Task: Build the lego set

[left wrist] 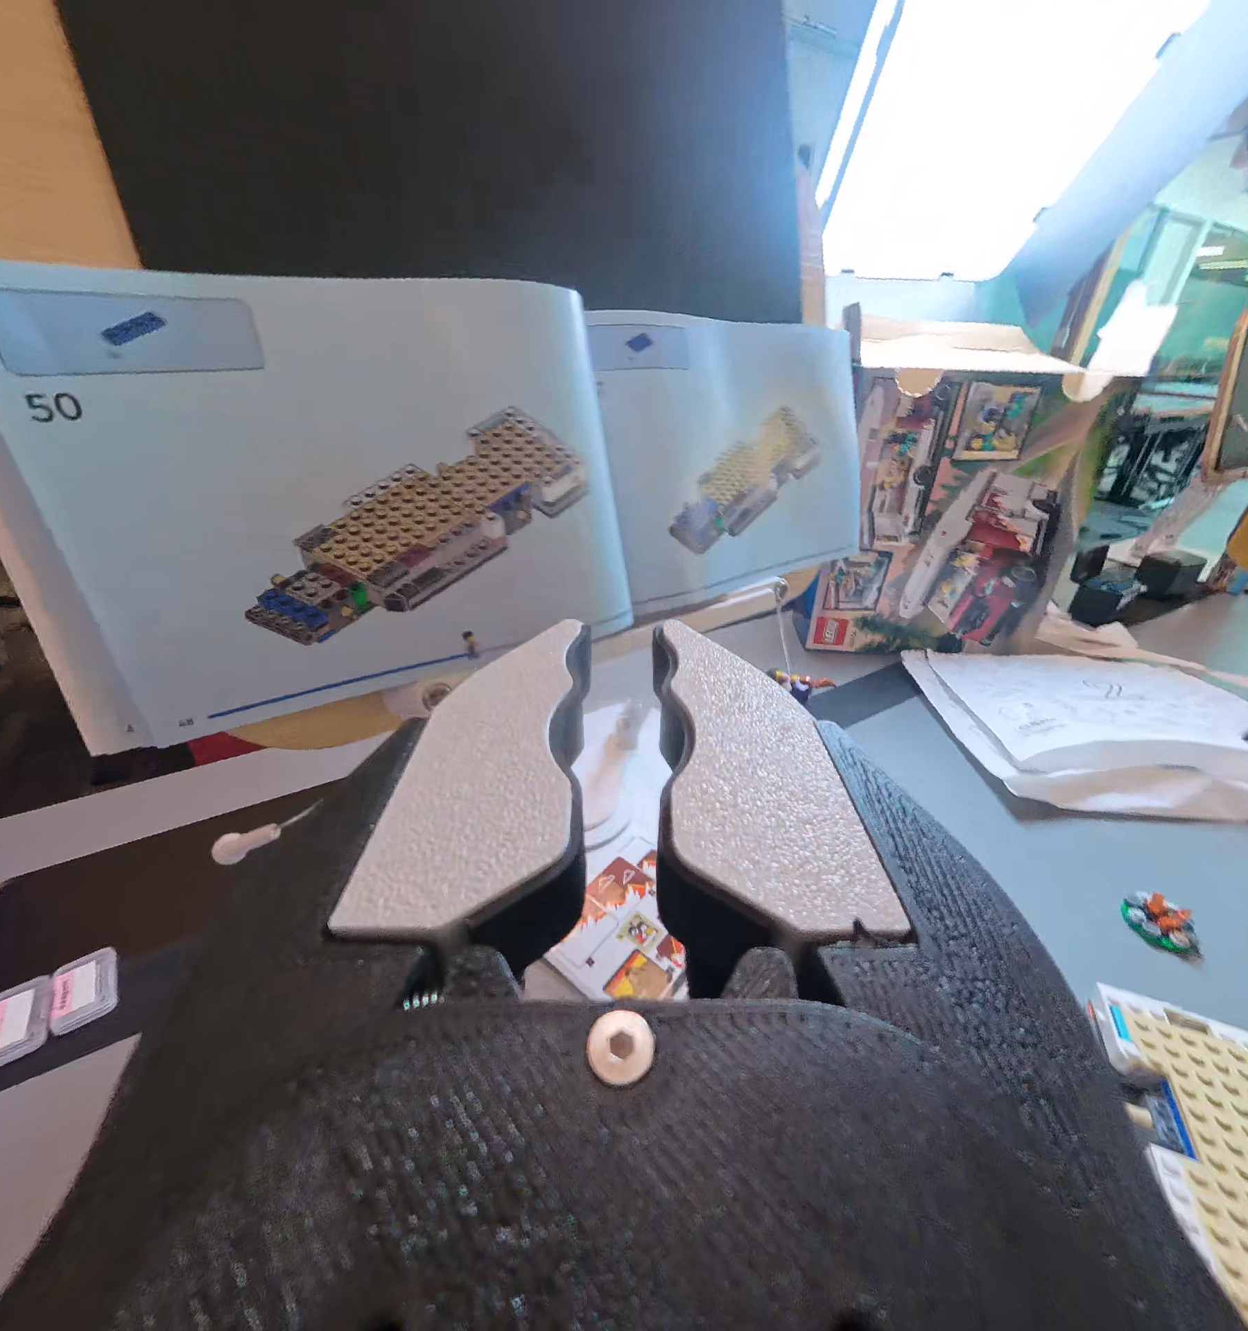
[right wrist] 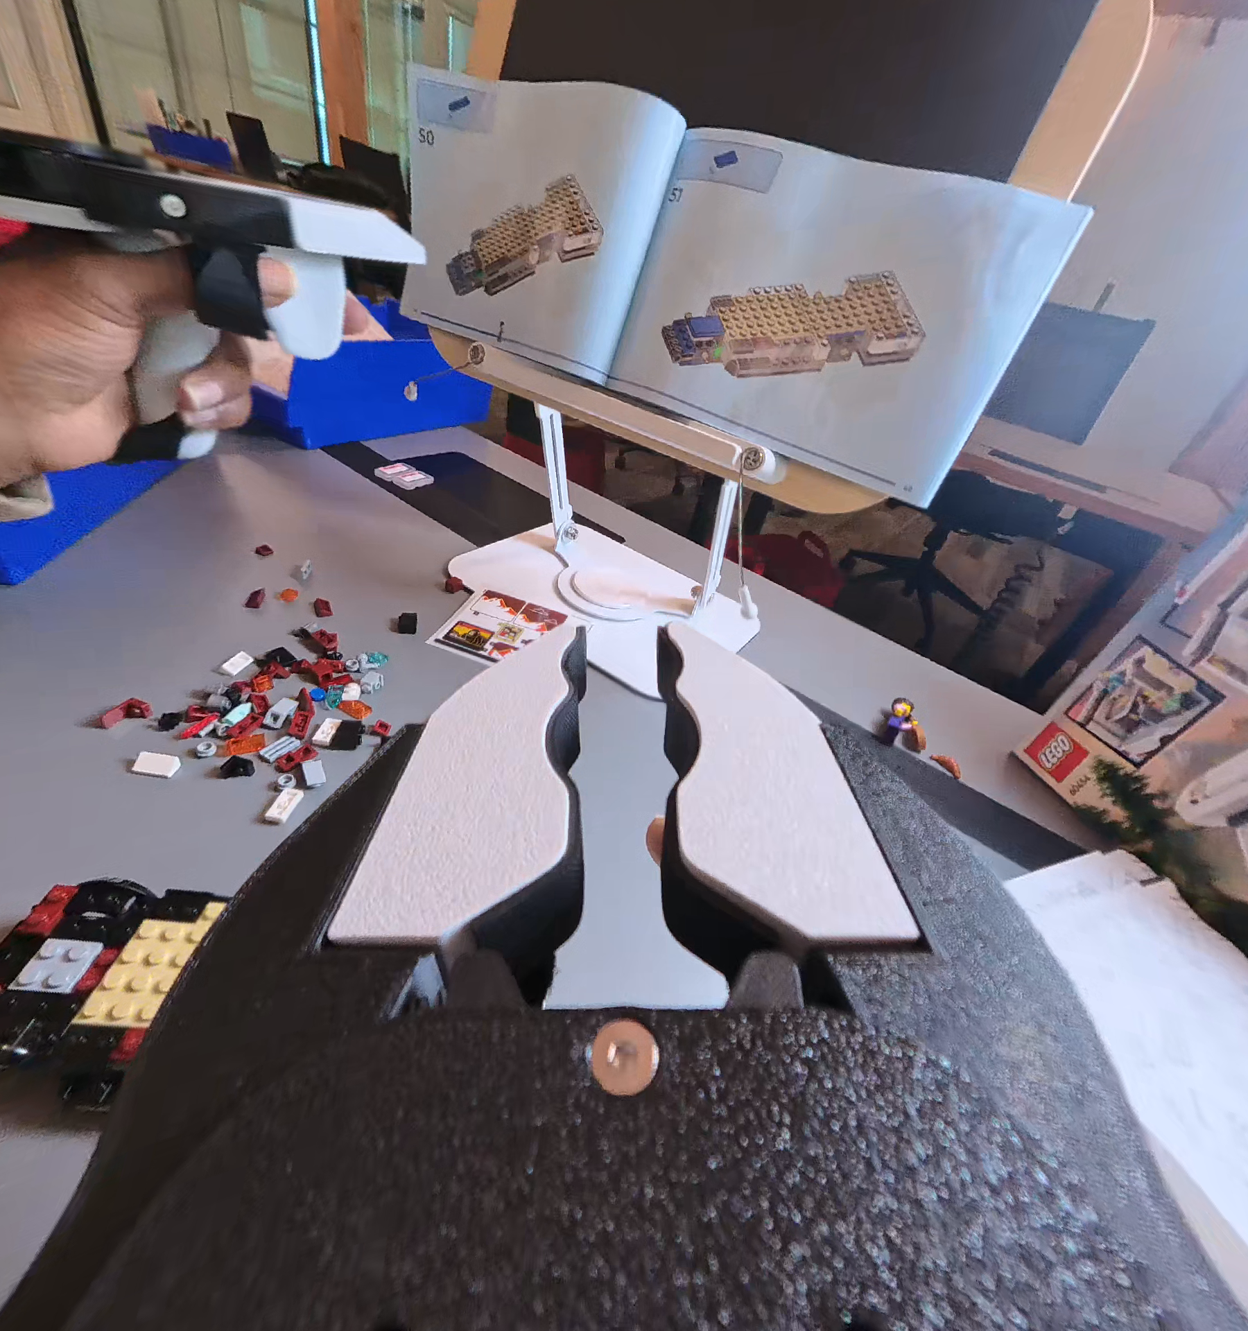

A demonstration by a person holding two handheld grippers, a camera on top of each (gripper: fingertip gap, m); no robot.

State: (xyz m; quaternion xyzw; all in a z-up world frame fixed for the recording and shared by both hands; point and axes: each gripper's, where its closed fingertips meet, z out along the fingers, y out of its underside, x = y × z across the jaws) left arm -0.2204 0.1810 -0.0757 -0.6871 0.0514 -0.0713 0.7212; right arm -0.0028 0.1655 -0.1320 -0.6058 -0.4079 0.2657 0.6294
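Above grey table (right wrist: 174, 504), parted right gripper (right wrist: 621, 634)

Lit brightly by daylight from a blown-out window (left wrist: 967, 130) at the upper right of the left wrist view, washed to pure white with bluish fringing beside it. Softer and more even in the right wrist view, with weak, short shadows under the loose bricks (right wrist: 268, 713). Bent strongly at the edges by the wide-angle lens, the open booklet (left wrist: 304, 468) curving. Smeared by motion at the far hand (right wrist: 66, 346) and the box (left wrist: 952, 504). Grainy and soft throughout.
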